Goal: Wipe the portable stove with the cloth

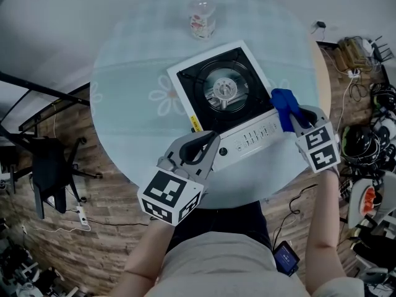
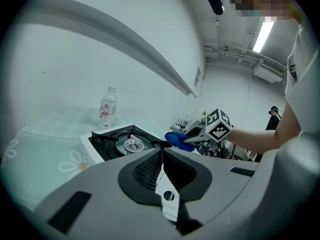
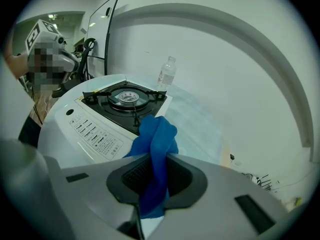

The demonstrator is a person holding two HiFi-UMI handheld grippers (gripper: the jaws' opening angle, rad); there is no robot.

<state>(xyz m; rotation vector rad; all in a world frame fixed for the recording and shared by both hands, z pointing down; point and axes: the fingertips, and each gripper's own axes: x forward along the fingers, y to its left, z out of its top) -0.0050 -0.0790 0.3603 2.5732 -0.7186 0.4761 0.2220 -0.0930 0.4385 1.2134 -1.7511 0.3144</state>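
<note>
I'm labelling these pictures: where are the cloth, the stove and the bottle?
cloth (image 1: pixel 283 106), head view, on its bunched blue end.
stove (image 1: pixel 224 90), head view, on its round burner.
bottle (image 1: pixel 202 18), head view, on its labelled body.

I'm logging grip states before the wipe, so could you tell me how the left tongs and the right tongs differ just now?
The right tongs are shut on the blue cloth, while the left tongs are shut on nothing. The right tongs sit at the right end of the portable stove's control panel, and the left tongs sit at its left end. Both are shut and point toward the stove.
</note>
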